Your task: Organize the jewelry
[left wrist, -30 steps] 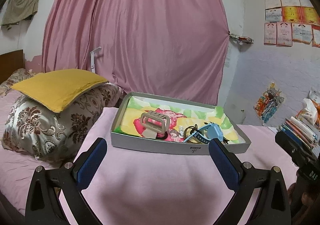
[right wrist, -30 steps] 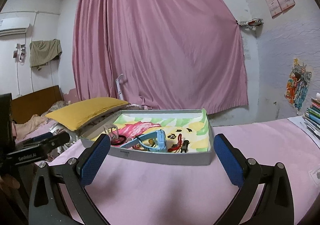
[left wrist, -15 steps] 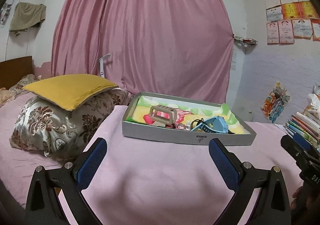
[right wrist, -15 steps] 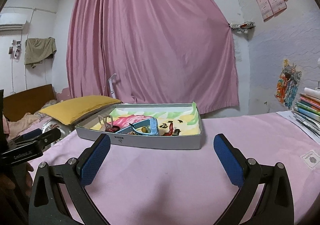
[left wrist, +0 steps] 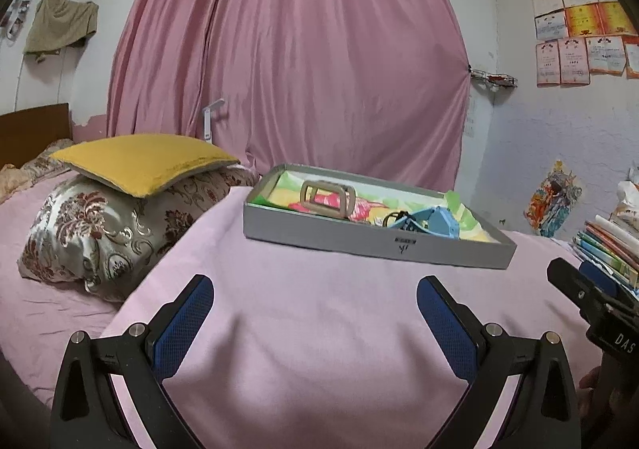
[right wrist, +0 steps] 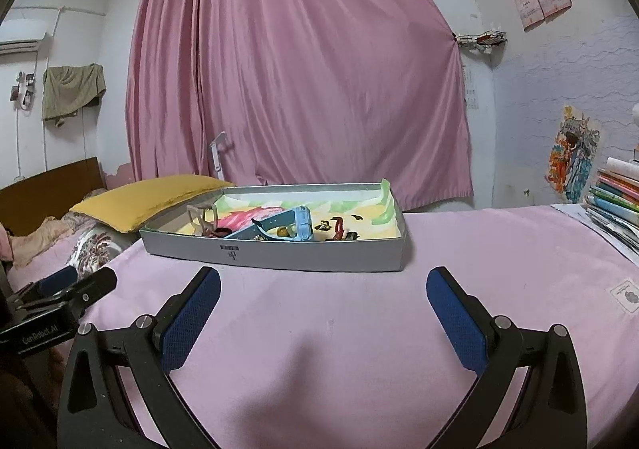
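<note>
Both claws hover low over the pink bedspread (right wrist: 339,329), spread wide and holding nothing: the left claw (left wrist: 315,313) and the right claw (right wrist: 323,305). The shallow grey cardboard tray (right wrist: 279,255) lies straight ahead of both, apart from the pads, its long axis running across the view. Neither claw looks clearly nearer. Inside it, on a bright printed liner, sit a beige rectangular hair clip (left wrist: 327,198), a light-blue strapped watch (right wrist: 297,223) and small dark and red trinkets (right wrist: 337,229).
</note>
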Motion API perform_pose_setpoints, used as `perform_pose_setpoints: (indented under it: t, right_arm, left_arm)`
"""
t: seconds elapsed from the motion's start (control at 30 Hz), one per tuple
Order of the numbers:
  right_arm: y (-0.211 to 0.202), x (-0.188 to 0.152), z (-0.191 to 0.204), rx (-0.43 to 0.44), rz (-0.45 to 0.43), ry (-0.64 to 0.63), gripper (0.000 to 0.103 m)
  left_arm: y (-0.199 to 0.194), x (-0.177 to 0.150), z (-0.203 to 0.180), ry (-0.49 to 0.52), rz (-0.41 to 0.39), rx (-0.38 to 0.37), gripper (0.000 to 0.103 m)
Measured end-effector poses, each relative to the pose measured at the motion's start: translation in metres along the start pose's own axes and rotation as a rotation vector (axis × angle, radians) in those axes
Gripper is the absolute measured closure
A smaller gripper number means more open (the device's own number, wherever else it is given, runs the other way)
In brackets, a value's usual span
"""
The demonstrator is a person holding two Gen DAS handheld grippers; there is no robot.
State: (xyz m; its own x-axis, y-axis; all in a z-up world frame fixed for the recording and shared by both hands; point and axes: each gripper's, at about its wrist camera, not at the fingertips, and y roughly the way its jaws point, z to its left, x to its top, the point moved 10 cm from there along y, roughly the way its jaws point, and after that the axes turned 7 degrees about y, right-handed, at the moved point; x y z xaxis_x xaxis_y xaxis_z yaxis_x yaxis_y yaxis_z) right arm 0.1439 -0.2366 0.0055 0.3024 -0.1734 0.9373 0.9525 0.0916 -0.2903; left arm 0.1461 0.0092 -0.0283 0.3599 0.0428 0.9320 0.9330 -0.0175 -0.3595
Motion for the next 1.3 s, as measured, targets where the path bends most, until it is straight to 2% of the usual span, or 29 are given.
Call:
perform_pose_setpoints:
  t: [0.2, 0.47, 0.63, 0.8, 1.3]
  right_arm:
    - [0.001, -0.001, 0.001, -0.004, 0.005, 0.007, 0.002]
    - [0.001, -0.001, 0.0, -0.005, -0.004, 0.013, 0.002]
    - [-0.002, -0.001, 0.005, -0.029, -0.028, -0.036, 0.002]
    - [0.0, -0.002, 0.01, -0.063, -0.015, -0.094, 0.002]
    - [-0.001, -0.003, 0.007, -0.057, 0.006, -0.076, 0.002]
  left_arm:
    - [0.001, -0.004, 0.005, -0.029, 0.004, 0.003, 0.001]
    - [0.002, -0.004, 0.003, -0.009, 0.009, 0.018, 0.001]
    - [0.002, -0.004, 0.003, 0.001, 0.009, 0.025, 0.001]
    - [0.002, -0.004, 0.002, 0.003, 0.01, 0.027, 0.001]
    - [0.002, -0.004, 0.002, 0.004, 0.011, 0.027, 0.001]
